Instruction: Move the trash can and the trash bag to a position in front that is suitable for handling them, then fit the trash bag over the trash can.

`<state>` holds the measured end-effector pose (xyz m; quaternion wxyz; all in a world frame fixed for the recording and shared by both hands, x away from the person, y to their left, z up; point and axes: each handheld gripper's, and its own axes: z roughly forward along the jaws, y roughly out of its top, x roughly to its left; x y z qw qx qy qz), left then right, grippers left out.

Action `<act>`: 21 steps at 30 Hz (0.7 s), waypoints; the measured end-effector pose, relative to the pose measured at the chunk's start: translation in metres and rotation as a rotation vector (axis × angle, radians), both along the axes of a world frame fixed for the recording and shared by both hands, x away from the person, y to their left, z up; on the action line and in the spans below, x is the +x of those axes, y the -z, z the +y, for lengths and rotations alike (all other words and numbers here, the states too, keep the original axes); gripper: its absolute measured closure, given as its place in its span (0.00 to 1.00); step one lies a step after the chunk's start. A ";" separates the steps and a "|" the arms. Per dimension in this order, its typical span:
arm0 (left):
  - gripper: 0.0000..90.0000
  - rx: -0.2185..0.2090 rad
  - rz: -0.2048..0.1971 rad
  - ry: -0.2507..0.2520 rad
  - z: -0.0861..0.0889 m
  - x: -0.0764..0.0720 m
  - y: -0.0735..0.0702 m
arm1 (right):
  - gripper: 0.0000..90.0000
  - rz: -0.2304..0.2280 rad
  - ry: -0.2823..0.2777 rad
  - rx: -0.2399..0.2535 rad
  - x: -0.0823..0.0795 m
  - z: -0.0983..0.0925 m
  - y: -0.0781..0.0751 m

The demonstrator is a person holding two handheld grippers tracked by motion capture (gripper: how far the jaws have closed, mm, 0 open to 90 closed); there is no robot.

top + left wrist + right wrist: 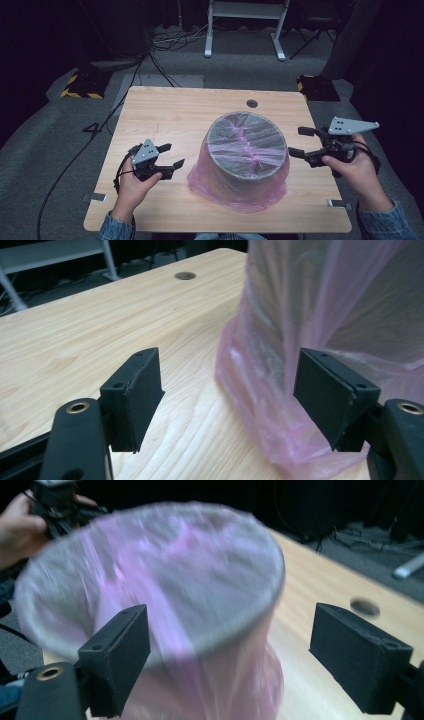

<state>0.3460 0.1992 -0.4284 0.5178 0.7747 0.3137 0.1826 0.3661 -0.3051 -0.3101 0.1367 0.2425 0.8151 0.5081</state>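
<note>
Grey bin [246, 145] upside down on table [165, 115] w/ pink bag [235, 192] over it. Left hand-held gripper [169, 156] & right hand-held gripper [299, 142] both spread, empty; bag prob. untouched yet.

Translucent pink bag [240, 192] over grey bin [246, 145]; light woodgrain table [165, 112].

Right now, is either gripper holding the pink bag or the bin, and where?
Nothing is held. The left gripper and right gripper are both open beside the bag-covered bin.

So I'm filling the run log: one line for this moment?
left gripper: open, beside pink bag | right gripper: open, near bin | bag drapes over bin on table
</note>
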 end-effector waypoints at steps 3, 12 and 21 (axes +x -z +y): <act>0.30 -0.009 0.007 -0.020 0.007 -0.003 0.001 | 0.21 -0.018 -0.029 0.000 0.007 0.018 -0.015; 0.30 -0.010 0.018 -0.057 0.019 -0.006 0.002 | 0.21 -0.021 -0.079 -0.014 0.035 0.075 -0.040; 0.29 0.029 0.055 -0.098 0.031 0.000 0.016 | 0.20 0.002 -0.110 -0.045 0.057 0.126 -0.032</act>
